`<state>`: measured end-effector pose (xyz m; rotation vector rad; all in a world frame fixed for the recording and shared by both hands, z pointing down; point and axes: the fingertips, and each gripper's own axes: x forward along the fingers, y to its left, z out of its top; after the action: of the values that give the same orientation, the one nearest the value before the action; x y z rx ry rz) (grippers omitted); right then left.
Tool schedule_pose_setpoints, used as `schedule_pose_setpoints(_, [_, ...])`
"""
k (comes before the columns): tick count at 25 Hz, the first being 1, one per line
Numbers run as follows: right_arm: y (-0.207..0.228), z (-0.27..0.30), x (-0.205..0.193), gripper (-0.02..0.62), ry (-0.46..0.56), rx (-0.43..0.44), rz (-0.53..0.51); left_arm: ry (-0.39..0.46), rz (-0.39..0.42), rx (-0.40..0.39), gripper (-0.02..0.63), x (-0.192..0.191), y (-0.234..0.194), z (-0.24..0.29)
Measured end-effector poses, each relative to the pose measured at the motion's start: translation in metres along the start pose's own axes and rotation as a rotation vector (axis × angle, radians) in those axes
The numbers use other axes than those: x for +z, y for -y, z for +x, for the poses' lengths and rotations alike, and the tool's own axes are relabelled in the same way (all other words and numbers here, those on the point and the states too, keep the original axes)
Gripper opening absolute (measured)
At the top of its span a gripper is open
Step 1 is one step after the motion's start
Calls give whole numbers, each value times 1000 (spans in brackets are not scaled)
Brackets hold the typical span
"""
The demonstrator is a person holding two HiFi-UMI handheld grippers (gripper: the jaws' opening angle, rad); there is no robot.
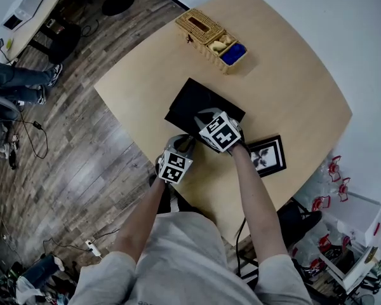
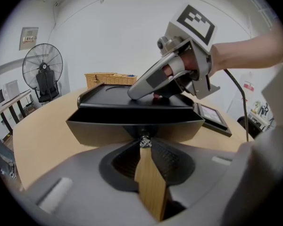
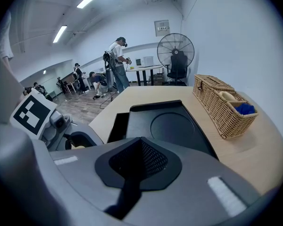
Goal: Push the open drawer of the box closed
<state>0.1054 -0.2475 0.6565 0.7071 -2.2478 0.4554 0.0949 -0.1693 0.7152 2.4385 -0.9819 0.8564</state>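
A flat black box (image 1: 200, 97) lies mid-table. Its drawer (image 2: 132, 130) stands pulled out toward me, seen from above as a dark slot (image 3: 117, 125). The left gripper (image 2: 144, 148) sits at the drawer front with its tips closed around the small metal knob (image 2: 144, 141); from the head view it (image 1: 183, 143) is just in front of the box. My right gripper (image 3: 140, 143) rests on the box lid, jaws shut with nothing between them. It shows as a grey beak lying on the lid (image 2: 137, 92), under its marker cube (image 1: 220, 131).
A wicker basket (image 1: 209, 38) holding a blue and a yellow thing stands at the far side of the table. A framed picture (image 1: 267, 154) lies to the right of the box. The table's edge (image 1: 124, 122) runs close on the left. People and a fan stand beyond.
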Motion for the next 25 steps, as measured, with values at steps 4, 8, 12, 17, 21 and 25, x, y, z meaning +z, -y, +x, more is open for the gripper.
schedule_pose_setpoints(4, [-2,-2,-1,2,-5,-7,-5,-14,-1,-2,129,3,1,3])
schedule_pose_setpoints(8, [-2,-3,-1,2,-9,1,1,3,9,7,129,9,-2,8])
schedule_pose_setpoints(12, [-2,-2,0,2,-16,19,5,-3,10,2,129,12,-2,11])
schedule_pose_setpoints(17, [-1,0,-2,2,-15,28,0,7,24,7,129,16,-3,17])
schedule_pose_setpoints(21, [-3,-1,-2,2,-26,53,16,2,28,6,129,19,-2,20])
schedule_pose_setpoints(25, [-4,-2,-1,2,-35,77,22,6,35,7,129,23,-3,22])
